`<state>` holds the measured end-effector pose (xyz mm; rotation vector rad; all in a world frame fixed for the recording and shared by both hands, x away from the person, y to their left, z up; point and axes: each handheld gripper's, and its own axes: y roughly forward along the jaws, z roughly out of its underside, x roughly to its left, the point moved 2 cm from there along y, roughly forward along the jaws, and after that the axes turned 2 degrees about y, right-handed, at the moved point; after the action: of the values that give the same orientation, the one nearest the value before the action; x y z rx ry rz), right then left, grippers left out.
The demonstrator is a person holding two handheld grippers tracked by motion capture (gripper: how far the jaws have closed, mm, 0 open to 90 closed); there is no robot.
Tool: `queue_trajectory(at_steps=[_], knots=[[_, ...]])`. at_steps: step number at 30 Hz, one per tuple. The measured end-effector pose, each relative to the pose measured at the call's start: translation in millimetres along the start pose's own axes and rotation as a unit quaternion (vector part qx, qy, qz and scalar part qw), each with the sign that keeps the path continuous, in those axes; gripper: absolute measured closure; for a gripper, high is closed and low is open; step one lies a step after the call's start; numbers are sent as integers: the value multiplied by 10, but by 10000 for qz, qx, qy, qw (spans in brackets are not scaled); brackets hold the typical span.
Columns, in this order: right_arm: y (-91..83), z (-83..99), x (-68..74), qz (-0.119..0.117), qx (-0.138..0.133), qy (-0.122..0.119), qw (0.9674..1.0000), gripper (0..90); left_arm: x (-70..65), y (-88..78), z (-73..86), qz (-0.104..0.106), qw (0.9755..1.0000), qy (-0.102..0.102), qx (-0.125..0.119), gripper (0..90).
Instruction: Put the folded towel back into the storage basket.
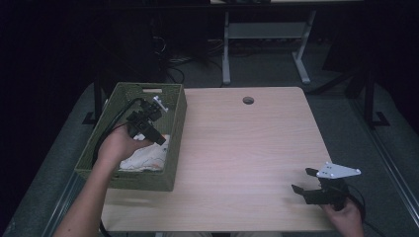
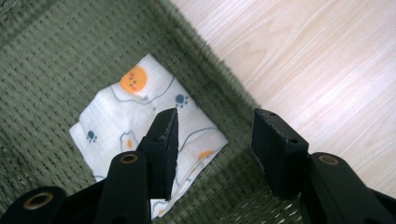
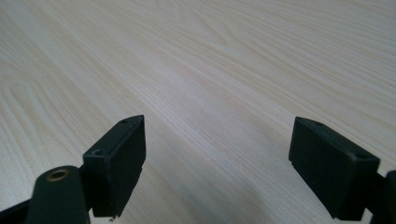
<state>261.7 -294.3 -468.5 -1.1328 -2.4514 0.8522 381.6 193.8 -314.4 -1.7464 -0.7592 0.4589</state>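
The person's left hand (image 1: 116, 144) is holding the left tongs (image 2: 212, 140) inside the green woven basket (image 1: 174, 129), which is sitting at the left edge of the tabletop (image 1: 247, 148), overhanging it a little. A folded white cloth (image 2: 140, 112) printed with orange faces and blue paw marks is lying flat on the basket's floor, close to the wall that faces the middle of the tabletop. The left tongs are hanging just above that cloth with their jaws apart and nothing between them; from the tongs' own camera one jaw is showing over the cloth and the other over the basket's wall, and neither is pressing on the fabric. A black cable is trailing from these tongs back over the basket's far part.

Near the front right corner of the tabletop, the right hand (image 1: 346, 215) is holding the right tongs (image 1: 302, 180) low over the bare wood, well apart from the basket. Their jaws are standing wide apart with only wood grain showing between them, and the grey three-cornered plate (image 1: 338, 171) is sitting on top of them
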Motion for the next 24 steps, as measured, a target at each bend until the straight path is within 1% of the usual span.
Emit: queue_trajectory(at_steps=[7, 10, 11, 14, 15, 16, 18, 24], knots=[[1, -1, 2, -14, 4, 0, 10000, 185, -184, -7, -121, 30, 9998, 190, -82, 516], [-4, 1, 3, -9, 1, 1, 10000, 185, -237, 1, -167, 39, 9996, 285, -44, 515], [-8, 1, 2, -10, -8, 3, 10000, 185, -254, 9, -177, 49, 9996, 269, -73, 516], [-16, 4, -3, -6, -16, 25, 10000, 185, -303, 17, -217, 56, 9993, 378, -25, 514], [-17, 5, -5, -7, -15, 25, 10000, 185, -326, 28, -226, 55, 9994, 340, -78, 514], [-16, 5, -4, -12, -13, 29, 10000, 185, -347, 33, -241, 29, 9993, 365, -41, 514], [-15, 6, -5, -10, -5, 15, 10000, 185, -374, 47, -259, 43, 9991, 415, -9, 515], [-26, 5, -6, -5, -33, 32, 10000, 185, -461, 103, -314, 51, 9989, 466, 23, 515]])
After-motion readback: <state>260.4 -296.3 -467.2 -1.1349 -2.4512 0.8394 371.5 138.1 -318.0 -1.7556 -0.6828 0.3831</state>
